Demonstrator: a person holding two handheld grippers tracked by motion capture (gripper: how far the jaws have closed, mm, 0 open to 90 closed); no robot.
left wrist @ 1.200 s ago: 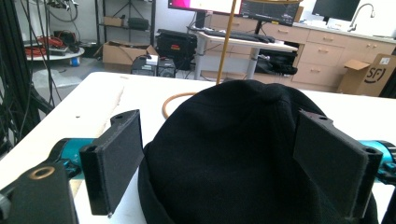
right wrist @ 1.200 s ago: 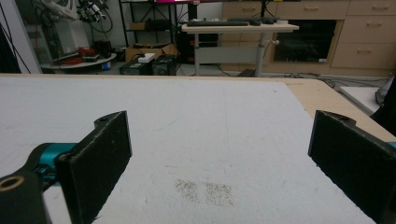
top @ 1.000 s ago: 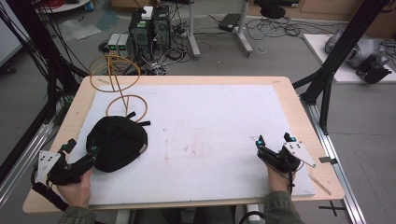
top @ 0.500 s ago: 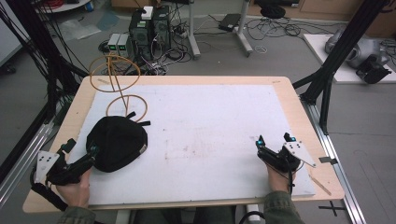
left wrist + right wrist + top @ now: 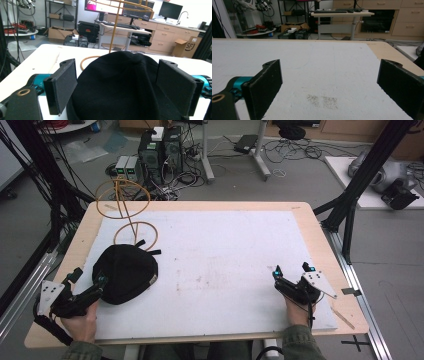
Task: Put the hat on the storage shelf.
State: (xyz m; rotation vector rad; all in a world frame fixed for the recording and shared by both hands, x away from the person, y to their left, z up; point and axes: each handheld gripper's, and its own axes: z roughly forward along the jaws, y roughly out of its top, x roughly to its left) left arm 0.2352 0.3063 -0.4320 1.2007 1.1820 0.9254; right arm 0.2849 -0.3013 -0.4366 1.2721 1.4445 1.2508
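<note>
The black beanie [image 5: 125, 272] lies slumped on the white mat [image 5: 225, 255] at the near left of the bench [image 5: 310, 227], its crown toward the wire stand. In the left gripper view the cap [image 5: 125, 85] sits squarely between the two spread pads, which flank it without pressing in; the left gripper [image 5: 87, 284] is thus released and lined up at the near-left rim, apparently staged for a pinch on the fabric. Just beyond the beanie stands the orange wire hat stand [image 5: 122, 200], its base ring beside the cap's far edge and its upper hoop raised on a stem; its closeness suggests the cap is meant to go over that hoop. The right gripper [image 5: 292, 272] rests at the near right, well apart from the cap, jaws spread over bare mat [image 5: 322, 75] and grasping nothing, seemingly parked to keep clear. Both hands sit at the near edge.
</note>
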